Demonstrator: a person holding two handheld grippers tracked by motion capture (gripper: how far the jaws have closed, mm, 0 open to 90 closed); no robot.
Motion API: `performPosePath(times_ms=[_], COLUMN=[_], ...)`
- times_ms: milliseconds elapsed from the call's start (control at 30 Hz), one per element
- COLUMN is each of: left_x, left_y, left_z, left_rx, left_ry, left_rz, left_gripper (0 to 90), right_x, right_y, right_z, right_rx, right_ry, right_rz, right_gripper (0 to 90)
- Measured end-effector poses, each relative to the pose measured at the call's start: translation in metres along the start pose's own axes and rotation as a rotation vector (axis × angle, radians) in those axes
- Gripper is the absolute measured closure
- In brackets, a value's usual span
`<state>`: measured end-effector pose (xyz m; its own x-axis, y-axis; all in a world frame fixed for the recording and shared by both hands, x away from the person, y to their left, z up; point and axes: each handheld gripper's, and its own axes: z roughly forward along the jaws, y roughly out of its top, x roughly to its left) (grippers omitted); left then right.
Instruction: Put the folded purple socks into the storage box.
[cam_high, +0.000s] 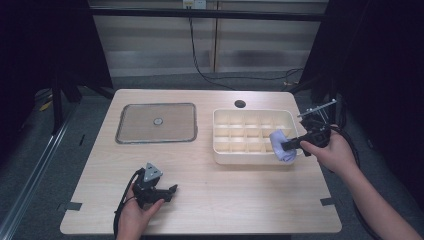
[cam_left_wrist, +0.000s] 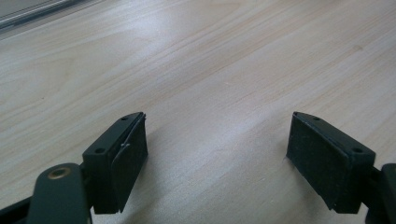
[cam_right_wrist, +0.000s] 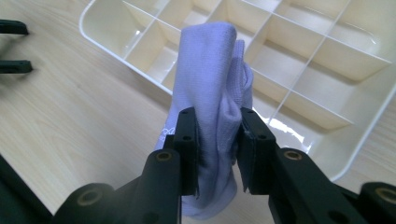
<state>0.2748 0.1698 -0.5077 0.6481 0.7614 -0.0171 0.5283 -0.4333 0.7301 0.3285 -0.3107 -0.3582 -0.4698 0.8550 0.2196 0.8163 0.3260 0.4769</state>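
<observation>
A folded lavender cloth is pinched between the two black jaws of my right gripper, which is shut on it. In the high view that gripper holds the cloth over the near right corner of a cream divided tray. The tray's compartments lie beneath and beyond the cloth and look empty. My left gripper rests low over the wooden table near the front left, its jaws wide apart. In the left gripper view the left gripper has bare table between its pads.
A grey rectangular plate with a round centre knob sits at the back left of the table. A small round hole is in the tabletop behind the tray. Black cables run across the floor behind the table.
</observation>
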Motion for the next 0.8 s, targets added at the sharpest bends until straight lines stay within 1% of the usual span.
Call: performPosePath(times_ms=[300, 333, 367, 400, 433, 533, 600, 800], left_x=[0.0, 0.0, 0.0, 0.0, 0.0, 0.0, 0.0, 0.0], left_y=[0.0, 0.0, 0.0, 0.0, 0.0, 0.0, 0.0, 0.0], left_z=[0.0, 0.0, 0.0, 0.0, 0.0, 0.0, 0.0, 0.0], left_rx=[0.001, 0.001, 0.001, 0.001, 0.001, 0.001, 0.0, 0.001], left_ry=[0.0, 0.0, 0.0, 0.0, 0.0, 0.0, -0.001, 0.001], left_rz=[0.001, 0.002, 0.001, 0.001, 0.001, 0.001, 0.001, 0.001], left_gripper=[19.7, 19.7, 19.7, 19.7, 19.7, 19.7, 19.7, 19.7], right_x=[-0.019, -0.021, -0.022, -0.024, -0.024, -0.027, -0.03, -0.037], right_y=[0.001, 0.001, 0.001, 0.002, 0.002, 0.004, 0.005, 0.007], right_z=[0.005, 0.006, 0.006, 0.006, 0.005, 0.006, 0.007, 0.01], right_rx=[0.025, 0.018, 0.02, 0.019, 0.023, 0.026, 0.034, 0.04], right_ry=[-0.041, -0.044, -0.048, -0.054, -0.063, -0.077, -0.086, -0.1], right_rz=[0.033, 0.034, 0.043, 0.035, 0.043, 0.037, 0.042, 0.055], right_gripper=[71.7, 71.7, 71.7, 71.7, 71.7, 71.7, 71.7, 71.7])
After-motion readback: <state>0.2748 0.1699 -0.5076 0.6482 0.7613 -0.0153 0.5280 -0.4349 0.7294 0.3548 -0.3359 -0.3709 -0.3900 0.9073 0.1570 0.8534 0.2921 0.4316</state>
